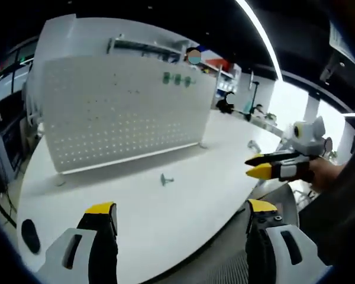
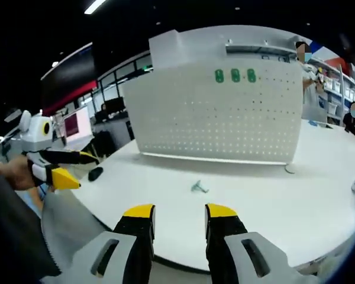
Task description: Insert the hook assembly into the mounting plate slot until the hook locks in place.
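1. Left gripper view: the left tool (image 1: pixel 180 212) has its jaws spread wide with nothing between them, hanging back over the near edge of the white surface (image 1: pixel 213 154). My read is it's parked there so the whole workspace stays in sight before any grab.

2. The hook assembly (image 1: pixel 166 179) lies loose on the surface, ahead of the left tool and a bit toward its left jaw, well apart from the tips. It's tiny here. The long axis looks to run roughly across the view with a short stub standing up, but I can't tell which end is the hook.

3. The mounting plate (image 1: pixel 121 112), a white perforated panel, stands upright farther ahead, past the hook. The right tool (image 1: pixel 261 165) comes in from the right, jaws nearly together and seemingly empty.

4. Right gripper view: the right tool (image 2: pixel 178 211) shows its jaws fairly narrow, just a small gap, gripping nothing. It hangs at the near edge of the surface (image 2: pixel 272 201), looks like a waiting pose.

5. The hook assembly (image 2: pixel 199 187) sits almost straight ahead of the right tool's tips, near but not touching. Its long axis runs slightly diagonal across the view; I can't tell which way it points.

6. The mounting plate (image 2: pixel 225 112) stands beyond it, face toward the tool, probably so the slots are reachable head-on. The left tool (image 2: pixel 71 168) shows at the left, jaws apart.
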`<action>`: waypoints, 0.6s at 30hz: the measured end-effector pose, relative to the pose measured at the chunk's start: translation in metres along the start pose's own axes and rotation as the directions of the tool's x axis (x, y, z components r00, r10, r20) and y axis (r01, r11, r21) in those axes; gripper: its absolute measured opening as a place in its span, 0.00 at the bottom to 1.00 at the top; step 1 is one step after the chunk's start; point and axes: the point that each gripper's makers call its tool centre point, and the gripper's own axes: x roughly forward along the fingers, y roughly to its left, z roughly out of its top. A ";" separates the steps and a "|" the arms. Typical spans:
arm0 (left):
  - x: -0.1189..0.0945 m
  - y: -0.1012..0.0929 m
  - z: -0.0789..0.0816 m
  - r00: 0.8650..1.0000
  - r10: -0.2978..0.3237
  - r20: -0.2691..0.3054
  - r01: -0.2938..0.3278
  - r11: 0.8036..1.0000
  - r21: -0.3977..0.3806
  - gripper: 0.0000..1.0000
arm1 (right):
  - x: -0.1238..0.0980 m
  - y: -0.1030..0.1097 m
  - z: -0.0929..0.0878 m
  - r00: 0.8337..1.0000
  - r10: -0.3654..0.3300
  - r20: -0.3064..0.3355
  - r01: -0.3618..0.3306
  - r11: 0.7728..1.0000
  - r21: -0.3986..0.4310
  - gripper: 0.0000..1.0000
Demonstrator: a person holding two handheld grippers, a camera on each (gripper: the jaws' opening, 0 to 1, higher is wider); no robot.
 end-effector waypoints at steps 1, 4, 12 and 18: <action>0.003 0.001 0.000 1.000 0.001 0.000 -0.001 1.000 -0.001 0.90 | -0.001 -0.001 -0.002 1.000 -0.001 -0.002 0.001 1.000 0.005 0.33; 0.013 0.002 -0.002 1.000 0.003 0.010 -0.003 1.000 -0.027 0.91 | -0.001 -0.003 -0.008 1.000 0.002 -0.012 -0.002 1.000 0.016 0.33; 0.050 0.000 -0.007 1.000 -0.012 -0.024 0.012 1.000 0.008 0.90 | 0.001 -0.004 -0.010 0.999 0.024 -0.026 -0.024 1.000 0.013 0.32; 0.075 0.009 -0.009 0.998 -0.026 -0.052 0.026 1.000 0.003 0.90 | 0.005 -0.010 -0.011 0.999 0.030 -0.034 -0.029 0.999 0.024 0.32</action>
